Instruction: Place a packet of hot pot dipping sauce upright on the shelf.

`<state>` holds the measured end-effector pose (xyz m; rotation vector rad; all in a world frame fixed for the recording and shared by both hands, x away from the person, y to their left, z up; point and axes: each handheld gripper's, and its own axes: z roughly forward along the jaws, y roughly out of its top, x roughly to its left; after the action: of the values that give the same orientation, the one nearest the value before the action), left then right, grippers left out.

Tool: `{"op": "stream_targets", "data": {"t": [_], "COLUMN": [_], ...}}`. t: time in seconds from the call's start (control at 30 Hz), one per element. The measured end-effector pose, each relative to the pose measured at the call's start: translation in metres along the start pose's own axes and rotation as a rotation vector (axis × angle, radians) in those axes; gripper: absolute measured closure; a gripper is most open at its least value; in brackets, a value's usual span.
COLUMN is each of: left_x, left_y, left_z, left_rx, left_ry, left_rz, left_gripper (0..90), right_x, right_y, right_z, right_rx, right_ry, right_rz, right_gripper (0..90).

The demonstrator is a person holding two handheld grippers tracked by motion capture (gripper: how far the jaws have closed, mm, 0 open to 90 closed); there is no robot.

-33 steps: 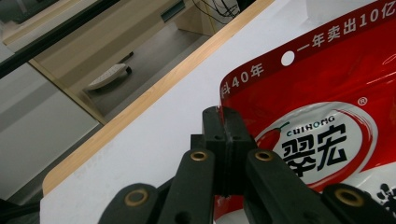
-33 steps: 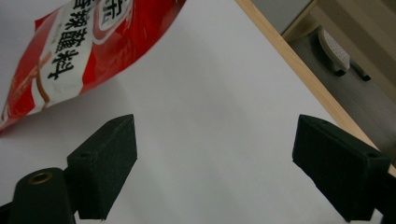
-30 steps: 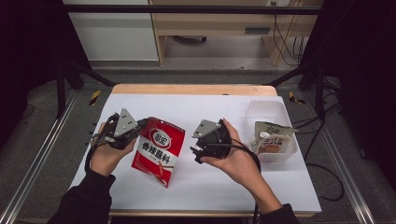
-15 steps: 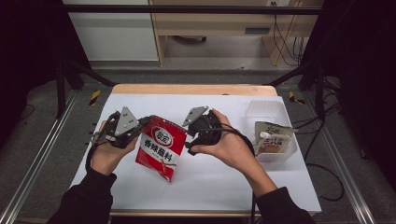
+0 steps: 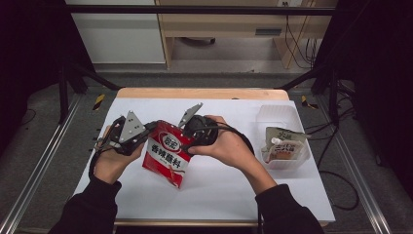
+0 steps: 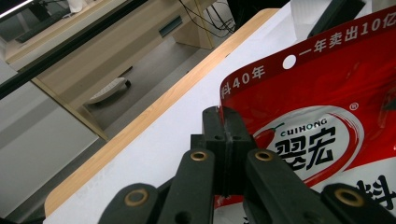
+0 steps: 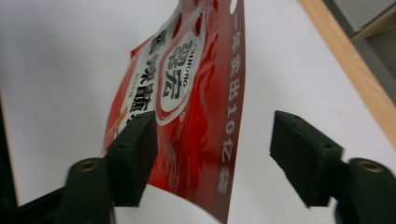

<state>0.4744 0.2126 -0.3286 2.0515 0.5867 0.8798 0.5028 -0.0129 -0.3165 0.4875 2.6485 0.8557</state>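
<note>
Red sauce packet (image 5: 167, 153) lifted above table (image 5: 229, 195) centre, left corner clamped by left gripper (image 6: 223, 122), long axis running near-right, right edge between closing, not yet pressing jaws of right gripper (image 7: 212, 154).

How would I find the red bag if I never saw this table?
Look at the white table, near its middle between the two hands. The red bag has a white oval label with black writing; the other pouch is pale and sits in a clear tub at the right.
</note>
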Motion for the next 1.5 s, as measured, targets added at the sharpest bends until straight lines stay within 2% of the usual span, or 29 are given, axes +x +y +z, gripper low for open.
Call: {"op": "stream_targets", "data": {"t": [0.13,0.33,0.73,0.87,0.93,1.03,1.1,1.17,1.23,1.37,1.5], "left_x": [-0.002,-0.003,-0.002,-0.001,0.001,0.003,0.003,0.003,0.003,0.003,0.005], "left_y": [0.001,0.002,0.001,-0.002,-0.005,-0.012,-0.017,-0.023,-0.031,-0.053,-0.081], "left_z": [0.0,-0.001,-0.002,-0.001,-0.001,-0.002,-0.002,-0.004,-0.006,-0.009,-0.007], "left_rx": [0.002,-0.005,-0.009,0.003,-0.003,-0.023,-0.029,-0.037,-0.038,-0.023,0.022], "left_ry": [-0.007,-0.007,-0.027,-0.045,-0.059,-0.064,-0.067,-0.057,-0.073,-0.064,-0.056], "left_rz": [0.002,0.0,-0.01,-0.01,-0.025,-0.05,-0.058,-0.066,-0.089,-0.111,-0.146], "left_gripper": [90.0,90.0,90.0,90.0,88.7,78.8,67.8,52.4,42.5,31.6,26.4], "right_x": [-0.002,-0.003,-0.007,-0.007,-0.008,-0.008,-0.009,-0.009,-0.01,-0.013,-0.016], "right_y": [0.004,0.006,0.006,0.006,0.005,0.005,0.005,0.004,0.004,0.004,0.004], "right_z": [0.005,0.012,0.017,0.019,0.02,0.019,0.018,0.017,0.017,0.014,0.011], "right_rx": [0.025,0.058,0.075,0.083,0.082,0.075,0.073,0.078,0.078,0.064,0.07], "right_ry": [0.045,0.083,0.086,0.085,0.078,0.087,0.09,0.087,0.09,0.087,0.085], "right_rz": [0.007,0.024,0.025,0.014,0.003,0.008,0.007,-0.002,-0.005,0.002,-0.005], "right_gripper": [42.4,56.7,88.2,89.4,89.6,89.8,89.8,89.9,89.9,89.9,89.9]}}
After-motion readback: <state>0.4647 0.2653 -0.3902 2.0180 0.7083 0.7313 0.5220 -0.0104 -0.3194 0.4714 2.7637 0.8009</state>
